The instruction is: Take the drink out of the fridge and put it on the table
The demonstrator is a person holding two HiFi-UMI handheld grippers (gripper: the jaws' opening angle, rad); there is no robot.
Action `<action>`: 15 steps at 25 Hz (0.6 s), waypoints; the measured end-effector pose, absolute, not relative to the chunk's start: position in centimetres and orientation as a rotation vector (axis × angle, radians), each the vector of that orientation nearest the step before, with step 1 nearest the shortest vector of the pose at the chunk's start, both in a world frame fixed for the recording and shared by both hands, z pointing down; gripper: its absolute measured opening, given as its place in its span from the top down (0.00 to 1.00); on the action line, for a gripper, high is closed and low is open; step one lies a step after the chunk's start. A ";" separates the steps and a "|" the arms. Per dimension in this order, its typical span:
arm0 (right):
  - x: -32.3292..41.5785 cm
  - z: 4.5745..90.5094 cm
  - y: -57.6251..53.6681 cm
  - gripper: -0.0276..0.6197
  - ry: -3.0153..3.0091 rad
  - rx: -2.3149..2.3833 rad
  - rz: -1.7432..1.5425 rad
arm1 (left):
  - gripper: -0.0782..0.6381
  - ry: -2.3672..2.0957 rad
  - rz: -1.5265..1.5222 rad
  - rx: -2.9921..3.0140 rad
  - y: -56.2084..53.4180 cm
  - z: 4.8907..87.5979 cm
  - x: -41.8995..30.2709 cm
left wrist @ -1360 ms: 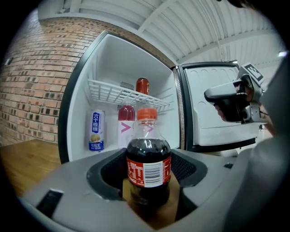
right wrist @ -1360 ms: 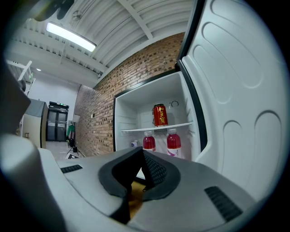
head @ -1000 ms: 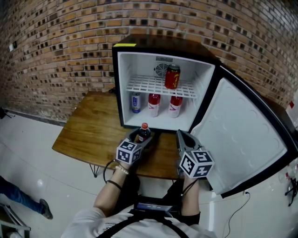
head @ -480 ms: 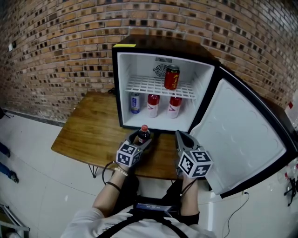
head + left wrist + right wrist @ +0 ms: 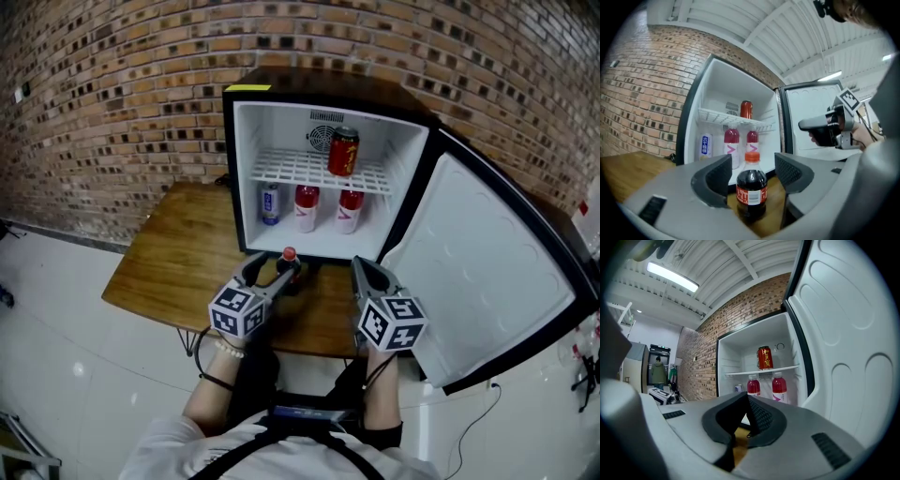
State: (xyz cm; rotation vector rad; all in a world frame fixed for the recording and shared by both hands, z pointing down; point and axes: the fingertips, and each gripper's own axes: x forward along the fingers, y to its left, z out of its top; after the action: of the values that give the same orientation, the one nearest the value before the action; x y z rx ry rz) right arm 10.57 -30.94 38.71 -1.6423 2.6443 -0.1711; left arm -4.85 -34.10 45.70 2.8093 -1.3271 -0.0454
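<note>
Open mini fridge point(image 5: 281, 131) at the wooden table's point(image 5: 178, 262) back edge, door point(image 5: 478, 272) swung right. Left gripper point(image 5: 270, 274) wide apart around an upright cola bottle point(image 5: 288, 269) near the front edge, pads not pressing it. Right gripper point(image 5: 364, 274) closed, empty.

**Colour key, as I view the scene from my remote station**

I read the cola bottle point(image 5: 751, 187) as near-black liquid under an orange-red cap, with a red-and-white label. The fridge point(image 5: 337, 92) is black outside and white inside. It shows a red can point(image 5: 343, 152), magenta bottles point(image 5: 307, 208) with white labels, and a white-and-blue can point(image 5: 271, 203). The left tongs point(image 5: 272, 275) and right tongs point(image 5: 367, 274) are grey with dark pads, and their cubes point(image 5: 234, 312) carry black-and-white squares. The tabletop point(image 5: 178, 262) is brown wood grain, and the wall point(image 5: 122, 84) is red-brown brick.
</note>
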 end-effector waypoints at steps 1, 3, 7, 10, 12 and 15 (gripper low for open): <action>10.6 38.8 -31.0 0.93 2.645 -1.644 -0.174 | 0.53 -1.345 -0.075 2.811 -33.7 44.7 -5.3; 10.6 38.8 -31.1 0.93 2.647 -1.644 -0.176 | 0.63 -1.377 -0.103 2.805 -33.2 43.0 -6.1; 10.3 38.9 -31.0 0.93 2.654 -1.640 -0.175 | 0.78 -1.447 -0.056 2.767 -32.8 41.9 -7.0; 10.3 39.1 -31.0 0.93 2.655 -1.647 -0.190 | 0.89 -1.542 0.017 2.716 -32.9 42.0 -7.6; 10.5 39.2 -31.2 0.93 2.648 -1.653 -0.200 | 0.89 -1.566 0.026 2.684 -33.2 41.9 -7.8; 10.7 39.1 -31.2 0.93 2.638 -1.653 -0.201 | 0.89 -1.558 -0.011 2.667 -33.2 41.7 -7.7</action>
State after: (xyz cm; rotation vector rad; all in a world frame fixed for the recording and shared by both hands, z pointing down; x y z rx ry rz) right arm 10.65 -31.24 39.09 -1.6526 2.6381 -0.2014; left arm -7.74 -33.16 41.74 2.6672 -1.5575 -0.0107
